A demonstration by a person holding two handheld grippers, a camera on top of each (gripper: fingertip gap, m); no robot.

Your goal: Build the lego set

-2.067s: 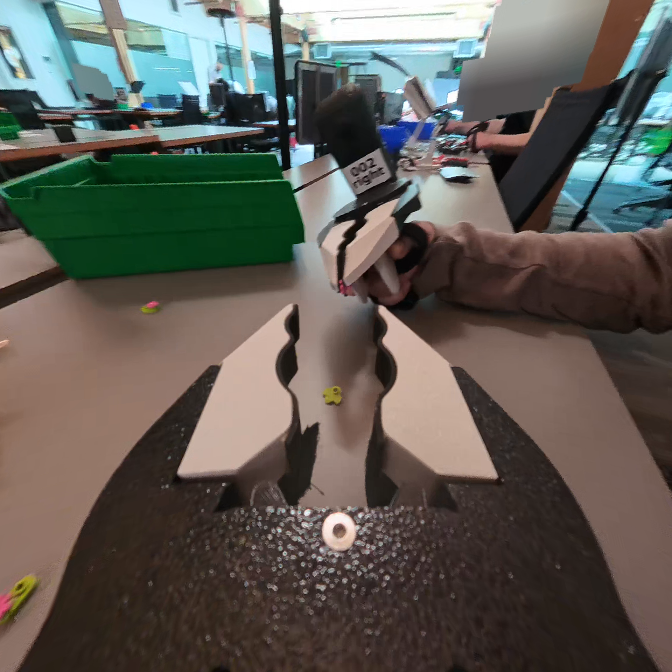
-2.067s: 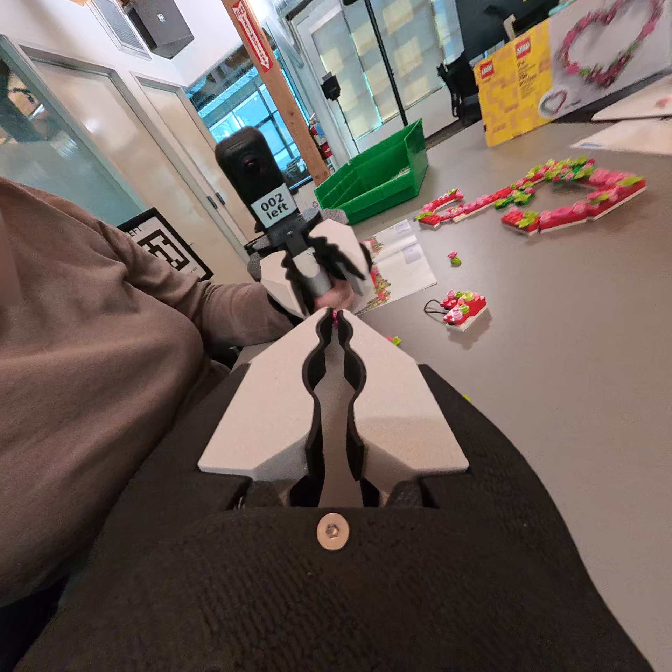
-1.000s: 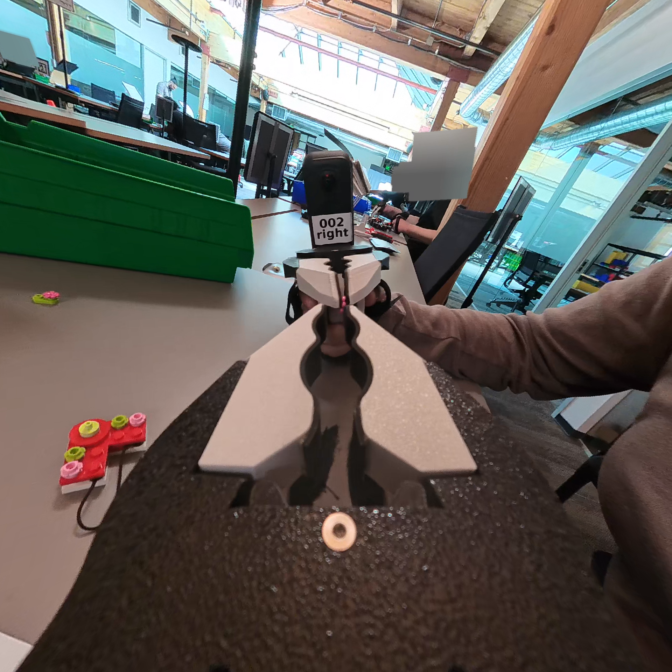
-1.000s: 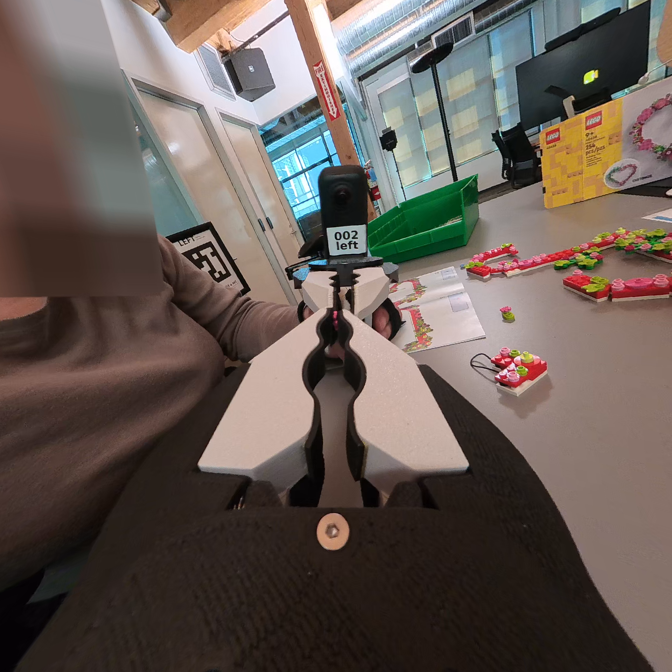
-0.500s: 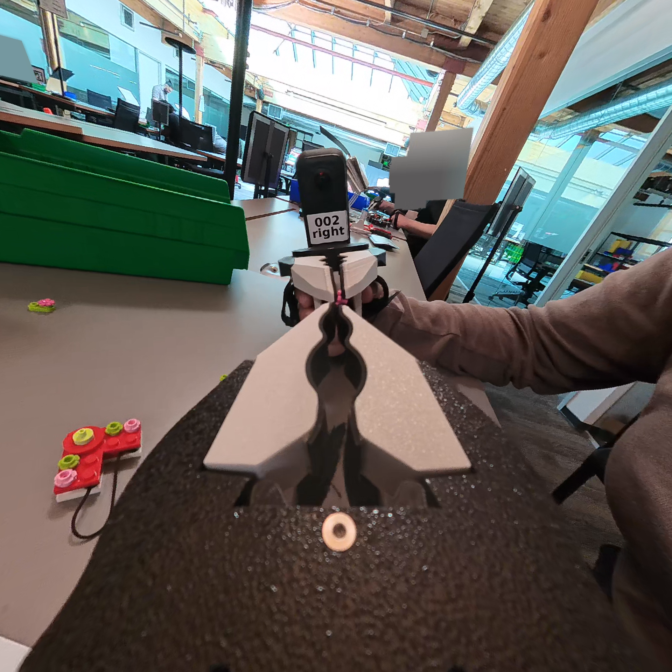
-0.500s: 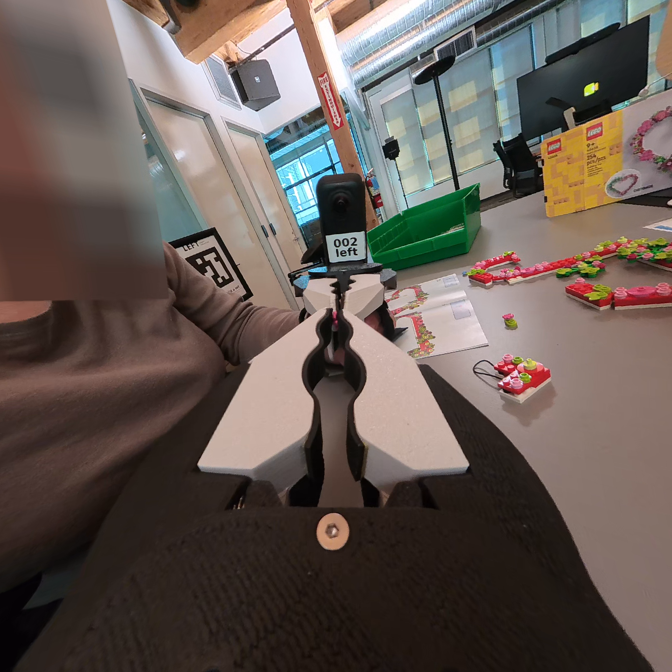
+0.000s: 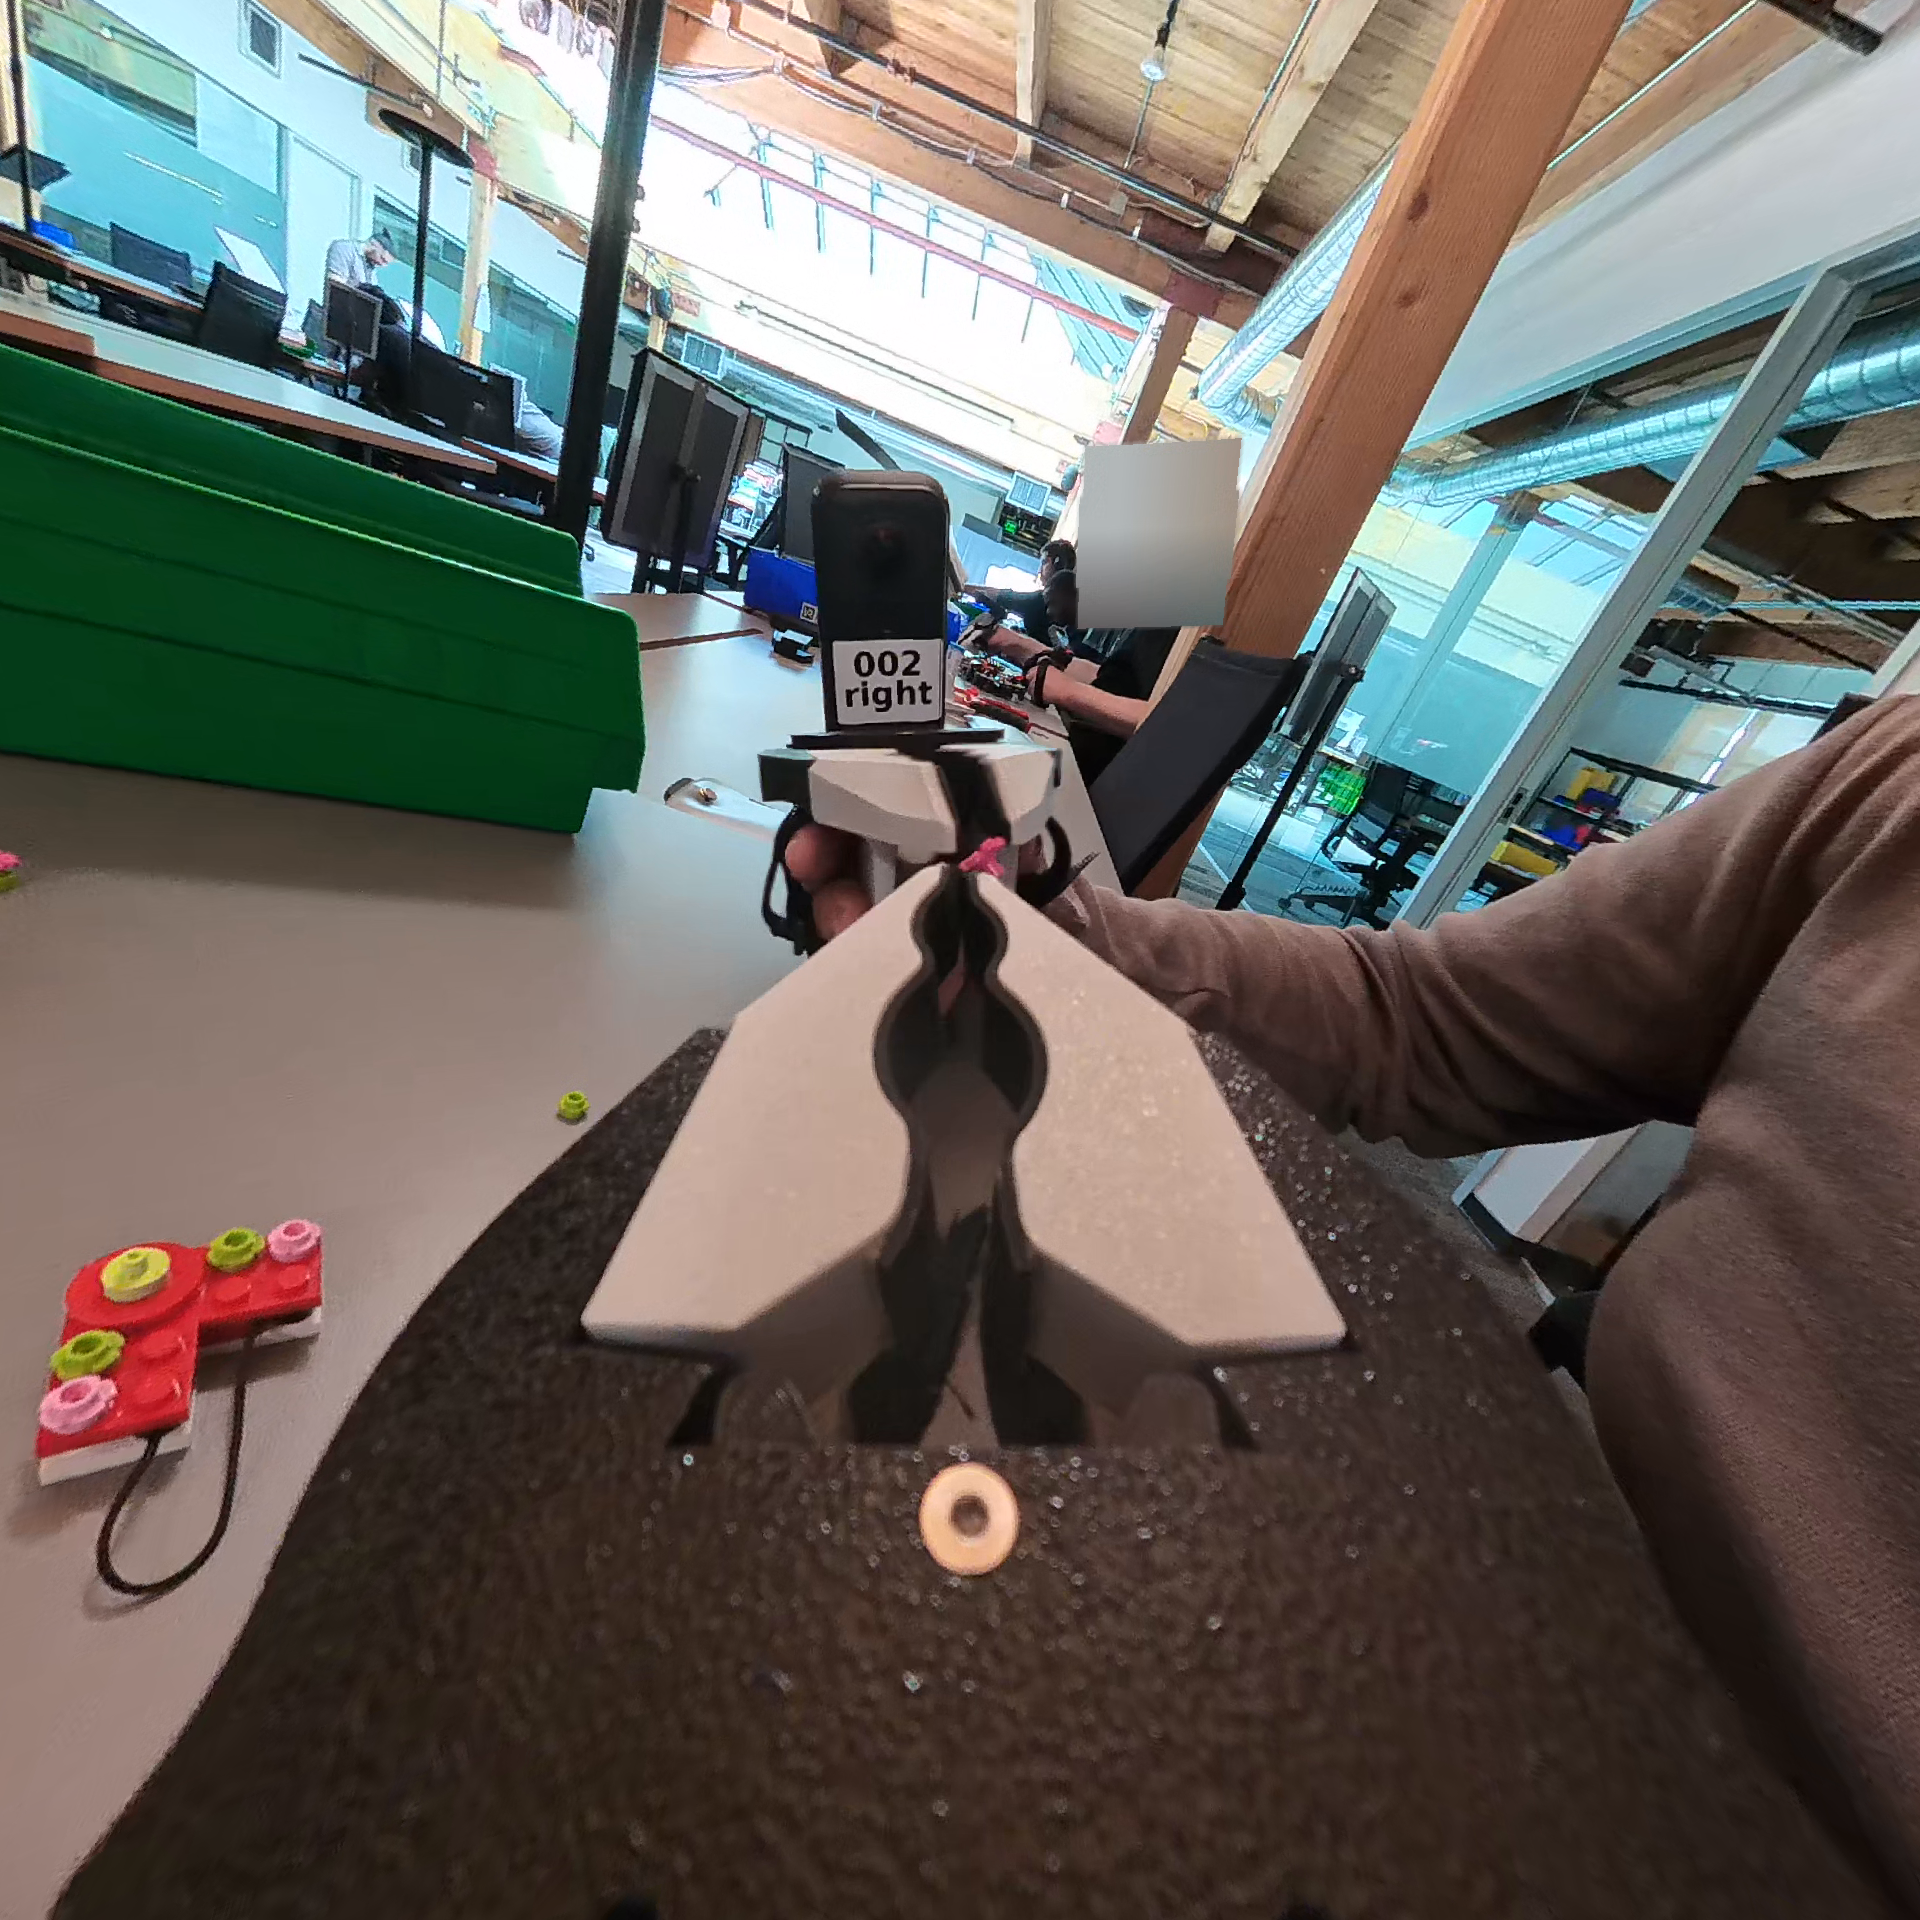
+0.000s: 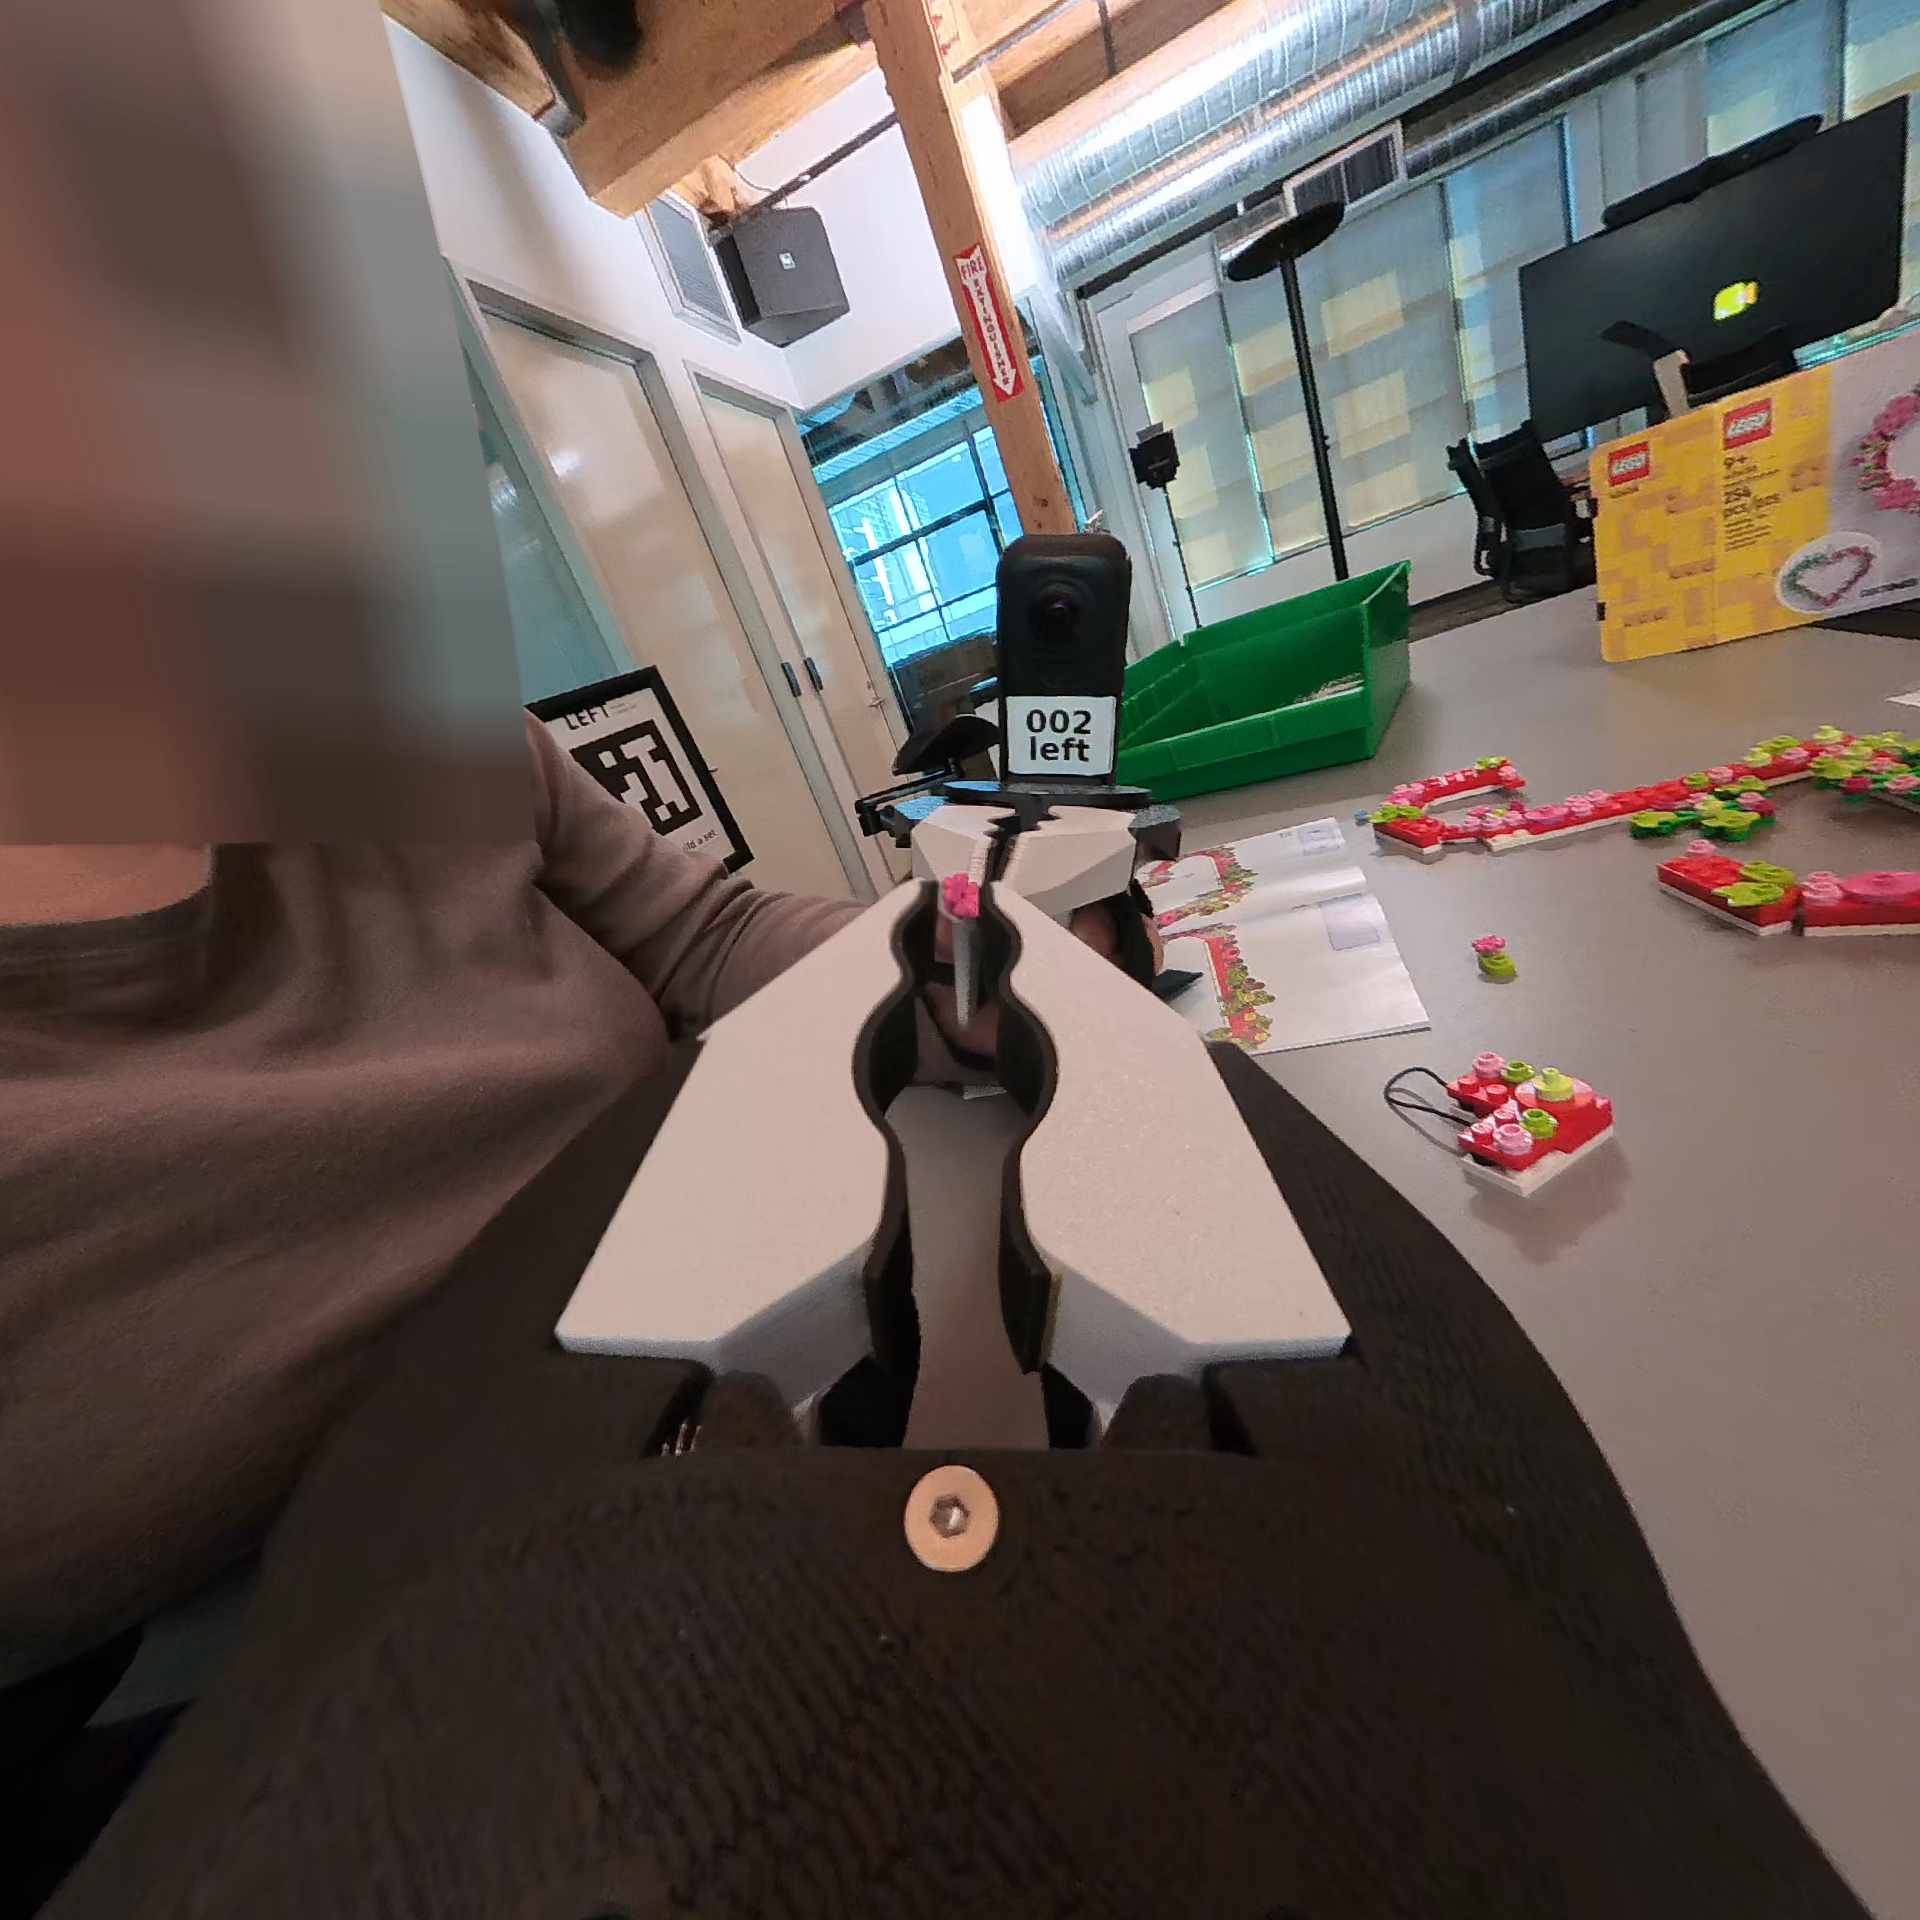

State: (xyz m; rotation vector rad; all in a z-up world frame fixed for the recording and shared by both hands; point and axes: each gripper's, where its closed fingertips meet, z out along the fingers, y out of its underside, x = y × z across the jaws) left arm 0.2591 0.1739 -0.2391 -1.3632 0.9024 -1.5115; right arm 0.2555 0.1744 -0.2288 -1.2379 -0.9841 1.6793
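Both tools are raised off the table (image 8: 1683, 1351) and point at each other, tips meeting in the air in front of the person's chest.

**State of the tongs**
- Right gripper (image 8: 961, 902): jaws narrow, pinching a small pink flower piece (image 8: 958, 891) at the very tips.
- Left gripper (image 7: 961, 888): jaws drawn in to a thin slit, its tips touching the same spot. Whether it also grips the flower, or some part too small to make out, cannot be told.

**Where the work lies**
- The red sub-assembly (image 8: 1527, 1127), studded with pink and green rounds and trailing a black cord loop (image 8: 1418, 1101), lies on the table to the side of the meeting tips and below them.
- Beyond it, farther from the tongs, lie the open instruction booklet (image 8: 1299, 935), a loose flower on a green base (image 8: 1493, 956) and the long red flowered strip (image 8: 1558, 810).
- A stray green stud (image 7: 571, 1104) sits on the table just off the left gripper's flank.

**Step in hand**
From where I stand this reads as a mid-air hand-over or regrip of the flower (a piece this small turns easily between flat tips), made so that its underside faces down for pressing.

**Next move**
One gripper must let go only once the other holds firmly. Then the flower goes down to a free stud on the red sub-assembly, square and pressed straight, with the other tool steadying the plate.
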